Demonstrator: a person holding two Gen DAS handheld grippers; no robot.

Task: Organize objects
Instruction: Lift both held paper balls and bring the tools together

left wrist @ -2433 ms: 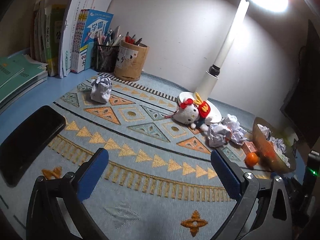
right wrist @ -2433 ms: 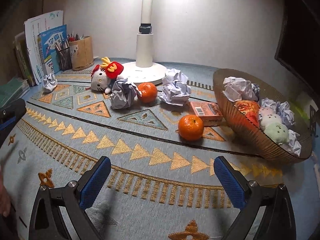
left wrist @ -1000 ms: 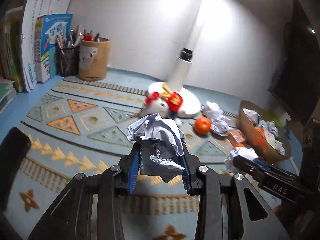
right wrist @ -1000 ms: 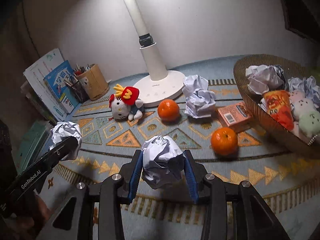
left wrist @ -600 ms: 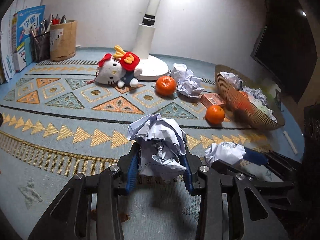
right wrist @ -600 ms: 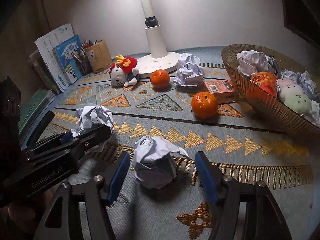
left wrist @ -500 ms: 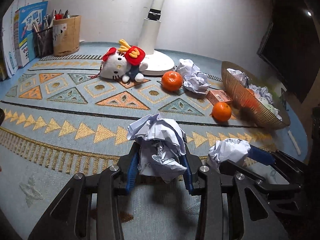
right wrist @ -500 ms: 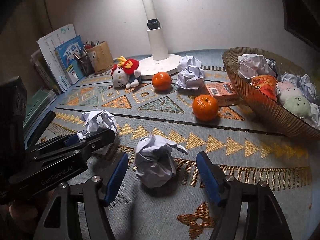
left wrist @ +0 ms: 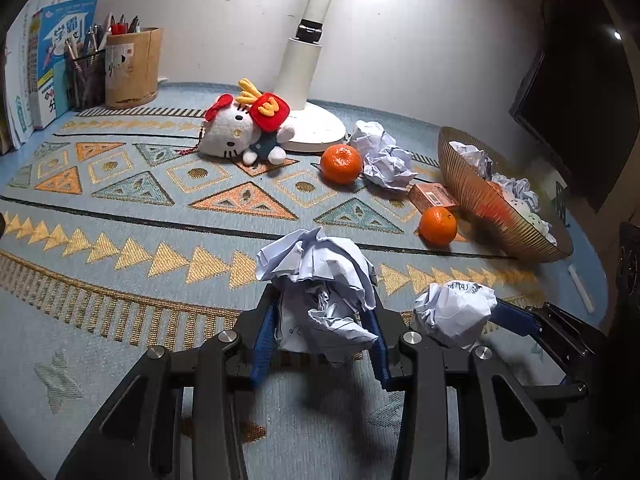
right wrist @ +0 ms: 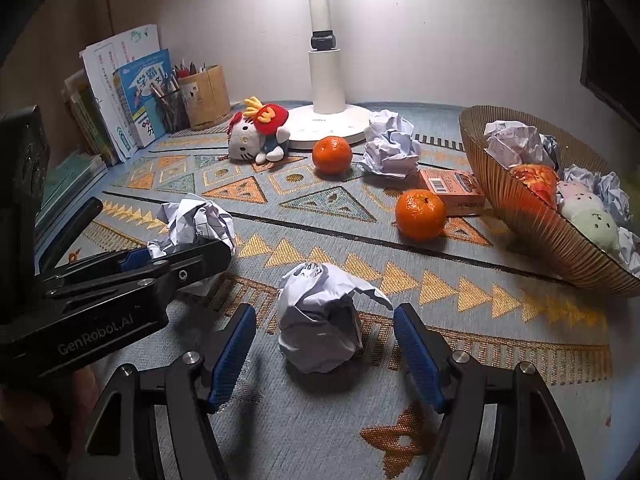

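Observation:
My left gripper point(left wrist: 320, 332) is shut on a crumpled paper ball point(left wrist: 320, 288), held low over the patterned mat; this ball also shows in the right wrist view point(right wrist: 196, 224). My right gripper point(right wrist: 324, 344) is open, its blue pads on either side of a second paper ball point(right wrist: 320, 320) that rests on the mat, not touching it. This ball also shows in the left wrist view point(left wrist: 456, 312). A third paper ball point(right wrist: 390, 152) lies by the lamp base. A ribbed brown bowl point(right wrist: 520, 204) at the right holds paper balls and soft toys.
Two oranges point(right wrist: 332, 154) point(right wrist: 420, 214), an orange box point(right wrist: 452, 186) and a Hello Kitty plush point(right wrist: 256, 140) lie on the mat. The white lamp base point(right wrist: 328, 128) stands at the back. Pen holders point(right wrist: 204, 96) and books point(right wrist: 120, 96) stand at the back left.
My right gripper has opened and let its paper ball down onto the mat. My left gripper keeps its ball and has come in beside the right one.

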